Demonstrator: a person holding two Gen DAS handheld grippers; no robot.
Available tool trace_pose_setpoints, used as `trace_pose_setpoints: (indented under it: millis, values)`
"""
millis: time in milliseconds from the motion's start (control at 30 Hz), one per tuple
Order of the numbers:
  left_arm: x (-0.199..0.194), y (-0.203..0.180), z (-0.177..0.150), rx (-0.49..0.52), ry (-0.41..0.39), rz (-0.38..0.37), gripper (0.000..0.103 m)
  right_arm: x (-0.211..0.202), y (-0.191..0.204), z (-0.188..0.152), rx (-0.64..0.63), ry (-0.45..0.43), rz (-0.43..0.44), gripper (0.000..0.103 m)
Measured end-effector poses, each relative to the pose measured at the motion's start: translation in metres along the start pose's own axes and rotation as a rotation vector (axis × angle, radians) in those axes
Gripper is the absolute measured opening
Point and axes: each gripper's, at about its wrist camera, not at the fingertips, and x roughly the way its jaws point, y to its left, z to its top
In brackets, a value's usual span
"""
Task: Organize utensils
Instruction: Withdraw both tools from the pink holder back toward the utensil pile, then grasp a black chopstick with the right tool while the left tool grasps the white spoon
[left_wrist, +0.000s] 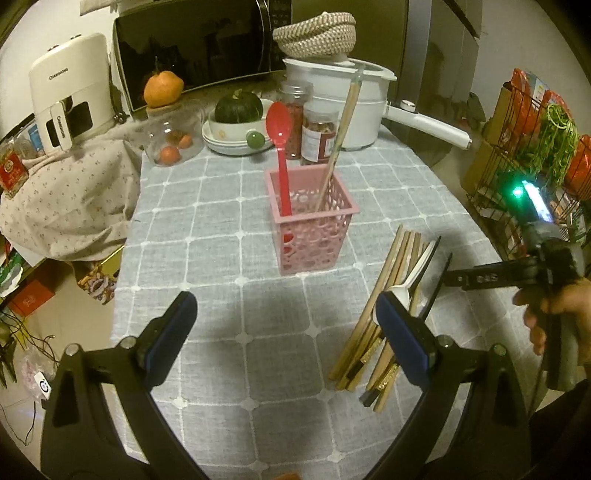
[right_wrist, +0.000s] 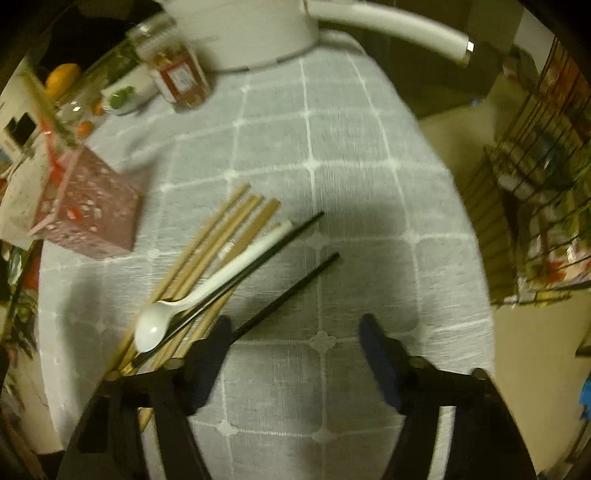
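Through the left wrist camera I see my left gripper (left_wrist: 286, 334) low in frame, jaws released over bare grey checked tablecloth on the worktop (left_wrist: 221, 236). At centre stands the pink perforated plastic basket (left_wrist: 312, 229), holding a red plastic spoon (left_wrist: 280, 147) and one wooden chopstick (left_wrist: 341, 133). Lower right lies a bundle of wooden chopsticks (left_wrist: 384, 295).

Through the right wrist camera, blurred, my right gripper (right_wrist: 295, 332) has released jaws, gripping nothing. A loose black chopstick (right_wrist: 291, 291) runs past its left finger. A white plastic spoon (right_wrist: 207, 291) lies on the bundle, left of centre.
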Motion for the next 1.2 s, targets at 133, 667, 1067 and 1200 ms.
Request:
trace_pose_setpoints:
  millis: [133,667,1067,1200]
  values:
    - [0.000,-0.002,-0.001,0.010,0.004,-0.002,0.097,0.019,-0.001,0.006,0.049,0.045,0.028,0.051]
    - [-0.007,-0.002,-0.002,0.007,-0.011,-0.022,0.097,0.020,-0.015,0.003,0.034,0.003,0.000,0.008]
    - [-0.003,-0.017,-0.004,0.061,0.016,-0.087,0.097,-0.037,-0.012,-0.003,0.020,-0.131,0.104,0.006]
    - [0.002,-0.027,-0.004,0.090,0.042,-0.124,0.095,-0.063,-0.011,-0.012,0.004,-0.184,0.144,0.006]
